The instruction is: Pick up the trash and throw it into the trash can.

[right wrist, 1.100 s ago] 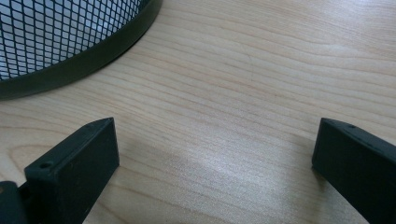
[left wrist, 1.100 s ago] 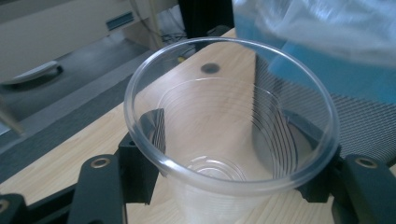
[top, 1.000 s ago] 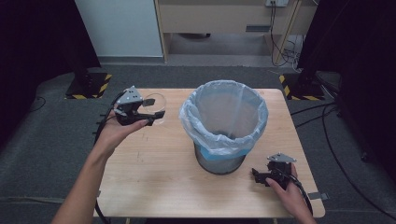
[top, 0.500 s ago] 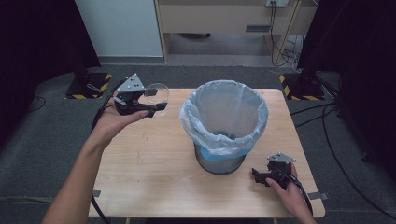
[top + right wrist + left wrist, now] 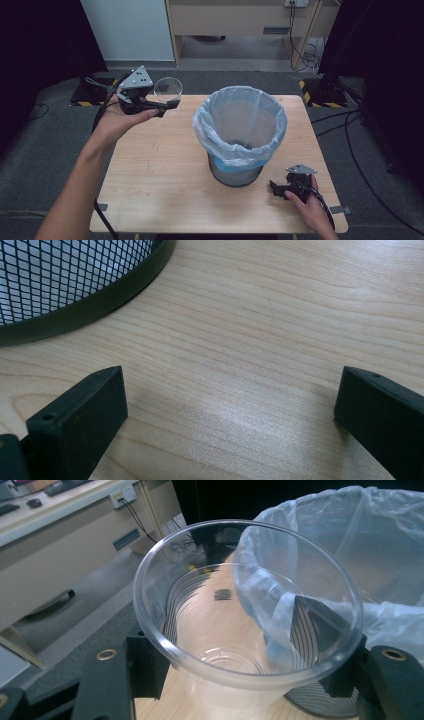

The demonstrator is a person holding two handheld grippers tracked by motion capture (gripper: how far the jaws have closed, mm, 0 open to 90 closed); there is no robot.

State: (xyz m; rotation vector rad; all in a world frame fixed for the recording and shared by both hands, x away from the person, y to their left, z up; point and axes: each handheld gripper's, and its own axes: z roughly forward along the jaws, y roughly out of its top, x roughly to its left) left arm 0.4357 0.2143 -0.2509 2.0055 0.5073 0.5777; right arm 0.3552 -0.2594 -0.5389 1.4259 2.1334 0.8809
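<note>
left hand [image 5: 117, 122]: palm up above the table's far-left corner, forearm coming in from the bottom left.
left gripper [image 5: 167, 105]: raised off the table, jaws pointing right toward the bin, grey plate on top; clamped on the cup, one jaw each side of its lower wall in the left gripper view.
cup [image 5: 240, 610]: clear plastic, ribbed wall, empty, mouth open to the camera in the left gripper view; in the high view [image 5: 168, 89] it sits at the gripper's tip, in the air over the table's far-left edge, near the bin but apart from it.
table [image 5: 160, 180]: light wood, rectangular, grey carpet around it.
bin [image 5: 239, 132]: black mesh basket lined with a pale blue bag folded over the rim; stands upright on the table right of centre; bag rim seen just behind the cup in the left gripper view [image 5: 350, 525].
right gripper [image 5: 278, 189]: low at the table's near-right corner, just right of the bin's base, jaws pointing left; jaws wide apart with bare wood between them in the right gripper view [image 5: 230, 410]; bin's mesh base at upper left there, not touching.
right hand [image 5: 311, 207]: wrapped round the gripper's rear, cable trailing off the table edge.
</note>
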